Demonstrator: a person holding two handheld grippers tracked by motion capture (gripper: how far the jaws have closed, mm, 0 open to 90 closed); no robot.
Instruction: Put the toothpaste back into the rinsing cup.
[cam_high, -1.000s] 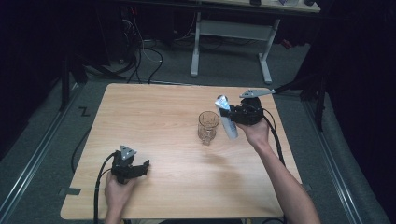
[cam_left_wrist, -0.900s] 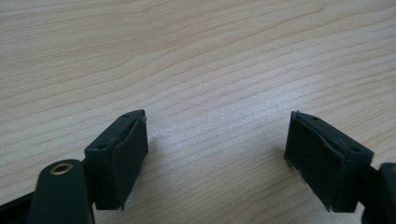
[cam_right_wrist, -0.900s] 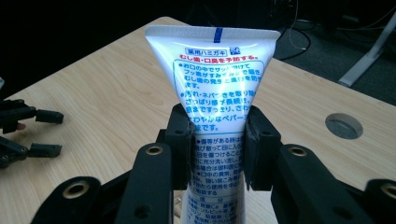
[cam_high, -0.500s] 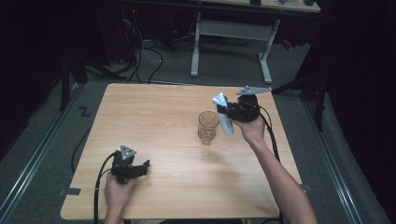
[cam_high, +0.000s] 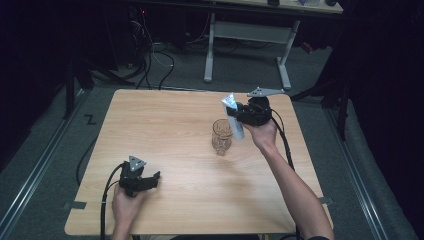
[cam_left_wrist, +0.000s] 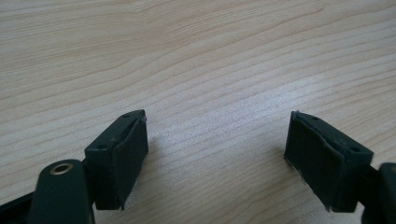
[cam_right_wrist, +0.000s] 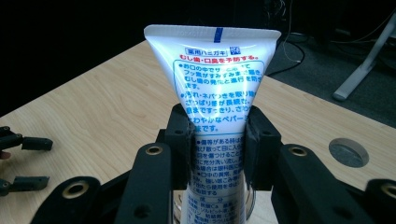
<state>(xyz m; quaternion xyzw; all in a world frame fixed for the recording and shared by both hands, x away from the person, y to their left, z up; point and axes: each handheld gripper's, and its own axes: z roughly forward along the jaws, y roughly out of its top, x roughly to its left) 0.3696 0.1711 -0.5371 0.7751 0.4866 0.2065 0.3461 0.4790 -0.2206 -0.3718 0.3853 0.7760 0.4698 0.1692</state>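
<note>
At the lower left of the high view, our left gripper (cam_high: 151, 178) rests on the wooden table (cam_high: 165, 125), its jaws standing wide apart with nothing but bare wood between them, as the left gripper view confirms.

Moving right, just past the centre of the high view stands a clear glass (cam_high: 221, 136), upright on the table. It looks rigid, smooth and breakable, so we judge that any knock from the side could tip or crack it.

Just beside it, to the upper right, our right gripper (cam_high: 236, 114) is clamped on a white toothpaste tube (cam_high: 235, 119). In the right gripper view the pads (cam_right_wrist: 182, 140) pinch the tube (cam_right_wrist: 217, 88) across its middle, flat crimped end up, lower end over the glass (cam_right_wrist: 250, 205). We judge the tube light, soft and glossy: it will dent under pressure and may slide. The mid-body hold seems sound; a hold nearer the stiffer cap end would squeeze out less paste.
</note>
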